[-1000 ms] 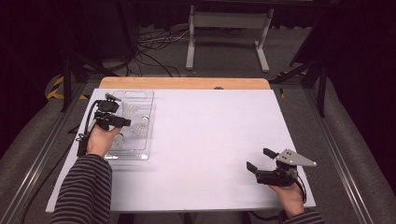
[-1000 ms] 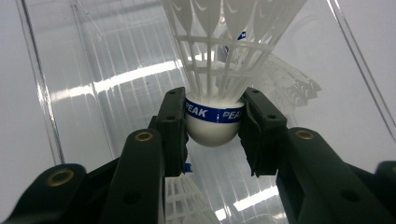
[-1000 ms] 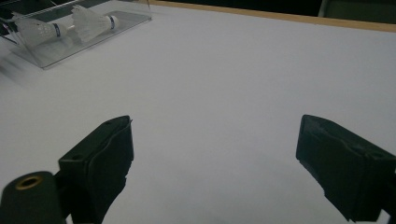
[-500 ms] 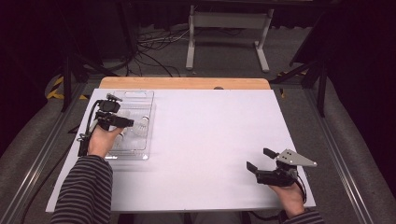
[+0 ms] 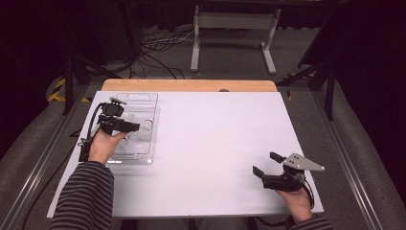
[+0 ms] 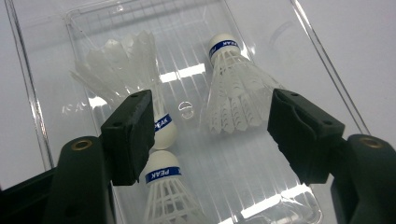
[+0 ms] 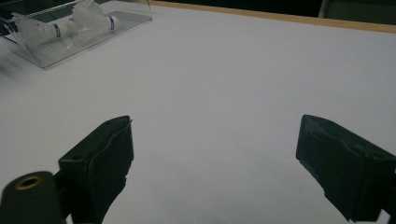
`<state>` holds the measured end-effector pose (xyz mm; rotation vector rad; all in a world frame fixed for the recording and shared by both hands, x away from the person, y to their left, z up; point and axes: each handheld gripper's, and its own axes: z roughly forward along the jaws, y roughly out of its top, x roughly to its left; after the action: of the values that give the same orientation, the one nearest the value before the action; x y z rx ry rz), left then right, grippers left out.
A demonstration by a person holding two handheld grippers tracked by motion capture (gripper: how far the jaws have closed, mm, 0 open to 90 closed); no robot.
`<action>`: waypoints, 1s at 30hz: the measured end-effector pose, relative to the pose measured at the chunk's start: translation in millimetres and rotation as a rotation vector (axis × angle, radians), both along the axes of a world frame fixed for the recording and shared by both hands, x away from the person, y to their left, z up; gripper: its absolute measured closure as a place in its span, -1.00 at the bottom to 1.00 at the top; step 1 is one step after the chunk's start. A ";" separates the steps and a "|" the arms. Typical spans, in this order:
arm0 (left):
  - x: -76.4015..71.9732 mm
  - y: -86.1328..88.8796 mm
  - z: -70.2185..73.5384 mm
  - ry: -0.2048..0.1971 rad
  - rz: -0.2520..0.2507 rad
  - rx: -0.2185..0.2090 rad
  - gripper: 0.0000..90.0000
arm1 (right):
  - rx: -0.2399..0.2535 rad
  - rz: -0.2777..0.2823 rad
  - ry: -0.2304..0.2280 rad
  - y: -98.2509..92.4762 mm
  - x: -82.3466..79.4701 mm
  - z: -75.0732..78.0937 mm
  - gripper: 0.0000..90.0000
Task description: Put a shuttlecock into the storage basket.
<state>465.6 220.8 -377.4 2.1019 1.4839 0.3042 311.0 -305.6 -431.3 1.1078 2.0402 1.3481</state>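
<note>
Your tray sits on the worktop at its far left, well apart from your right tool, which rests near the right front corner. Your left tool hangs over the tray. In the tray lie 3 shuttlecocks: 1 to the right, 1 to the left, 1 nearest you, just before the left one.

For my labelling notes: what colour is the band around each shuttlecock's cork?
Blue with white lettering on the shuttlecock corks, clearest in the left gripper view.
</note>
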 end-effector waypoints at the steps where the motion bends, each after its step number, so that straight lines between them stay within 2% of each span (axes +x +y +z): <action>1: -0.2 0.1 0.2 0.000 -0.001 -0.001 -0.29 | -0.001 0.001 -0.001 0.0 0.1 0.0 -0.73; 18: -10.1 -2.5 7.2 -0.029 -0.022 -0.013 -0.37 | 0.002 0.000 -0.002 0.3 -0.4 0.3 -0.73; 23: -12.4 -2.3 7.4 -0.035 -0.031 -0.003 -0.39 | 0.002 0.001 -0.001 0.2 -0.4 0.2 -0.73; 30: -16.8 0.4 9.5 -0.045 -0.033 -0.019 -0.39 | 0.002 0.002 0.000 0.0 -0.2 0.1 -0.73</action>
<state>448.7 221.2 -367.9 2.0888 1.4191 0.3209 310.8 -305.6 -431.1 1.1066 2.0409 1.3521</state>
